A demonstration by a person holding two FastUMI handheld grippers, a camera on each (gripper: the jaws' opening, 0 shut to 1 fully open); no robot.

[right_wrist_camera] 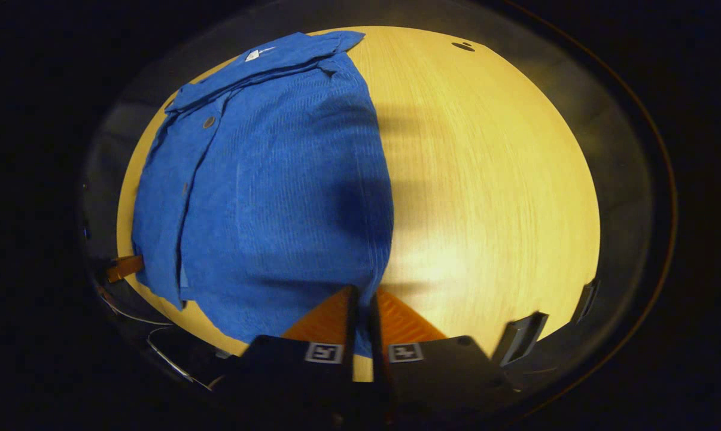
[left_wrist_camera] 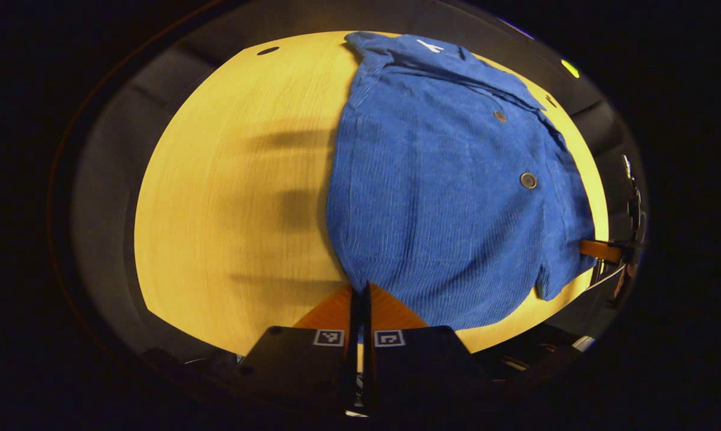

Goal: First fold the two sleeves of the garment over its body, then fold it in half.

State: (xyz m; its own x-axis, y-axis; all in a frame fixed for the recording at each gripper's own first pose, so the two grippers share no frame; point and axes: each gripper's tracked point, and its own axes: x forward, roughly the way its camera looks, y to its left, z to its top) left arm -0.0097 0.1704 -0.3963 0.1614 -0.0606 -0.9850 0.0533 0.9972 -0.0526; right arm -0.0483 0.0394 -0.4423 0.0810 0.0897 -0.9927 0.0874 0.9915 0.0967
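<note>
Along the near edge of the worktop [left_wrist_camera: 228,209] in the left gripper view, the left hand-held gripper [left_wrist_camera: 360,299] sits with its fingers pressed together at the lower left corner of the blue shirt [left_wrist_camera: 444,197]; they look to be pinching the hem there, though the cloth between them is too thin to make out for certain. The shirt lies flat toward the right side of the worktop, collar [left_wrist_camera: 420,51] at the far edge, buttons [left_wrist_camera: 528,180] facing up, and its sides run straight with no sleeve sticking out, so I judge both sleeves are already folded over the body. At the right edge the other hand-held gripper shows small and dim. Over in the right gripper view, the right hand-held gripper [right_wrist_camera: 360,302] is likewise closed at the lower right corner of the shirt [right_wrist_camera: 276,191], on the near edge of the worktop [right_wrist_camera: 486,179], and appears to nip the hem. With both bottom corners seemingly held, what remains is the fold in half: carrying the hem up to the collar [right_wrist_camera: 276,54].
</note>
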